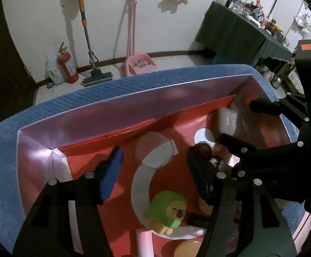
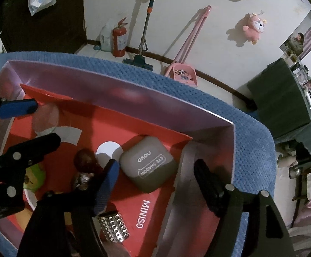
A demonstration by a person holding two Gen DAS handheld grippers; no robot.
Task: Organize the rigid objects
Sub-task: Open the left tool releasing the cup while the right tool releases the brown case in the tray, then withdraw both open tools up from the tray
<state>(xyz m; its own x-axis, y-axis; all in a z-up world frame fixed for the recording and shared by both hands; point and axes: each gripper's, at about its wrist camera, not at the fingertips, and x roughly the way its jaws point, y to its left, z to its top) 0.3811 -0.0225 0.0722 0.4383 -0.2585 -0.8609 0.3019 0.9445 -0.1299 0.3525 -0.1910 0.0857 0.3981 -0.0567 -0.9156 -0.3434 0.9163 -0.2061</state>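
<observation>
A shallow box (image 2: 121, 105) with glossy lilac inner walls and a red printed paper liner lies on a blue waffle-weave towel (image 2: 252, 141), and both grippers hang over its inside. The right gripper (image 2: 155, 171) has its fingers spread wide with nothing between them; just beyond its blue-padded finger lies a grey eye shadow case (image 2: 149, 165), a flat, smooth, rounded-corner square lying face up in the box's far right corner, its printed lettering reading upside down from this camera and its edges turned diagonally to the box walls. The left gripper (image 1: 153, 171) is likewise parted and empty, poised over a clear round disc (image 1: 153, 150) that rests flat on the liner's white ring print. Nearer the left camera, a green figurine (image 1: 168, 209) of smooth moulded plastic, with a tan face and feet, sits tilted, its face turned toward the right side of the frame. Between the two tools stands a dark reddish, glossy round-headed piece (image 2: 84, 160) with a crinkled silvery part below it; what it is cannot be told. Below the right gripper's blue pad lies a shiny, dimpled metallic block (image 2: 113, 227), its long axis running diagonally. A pale pink cylinder (image 1: 144, 244) pokes in at the lower edge of the left wrist view, its axis pointing up into the box.
</observation>
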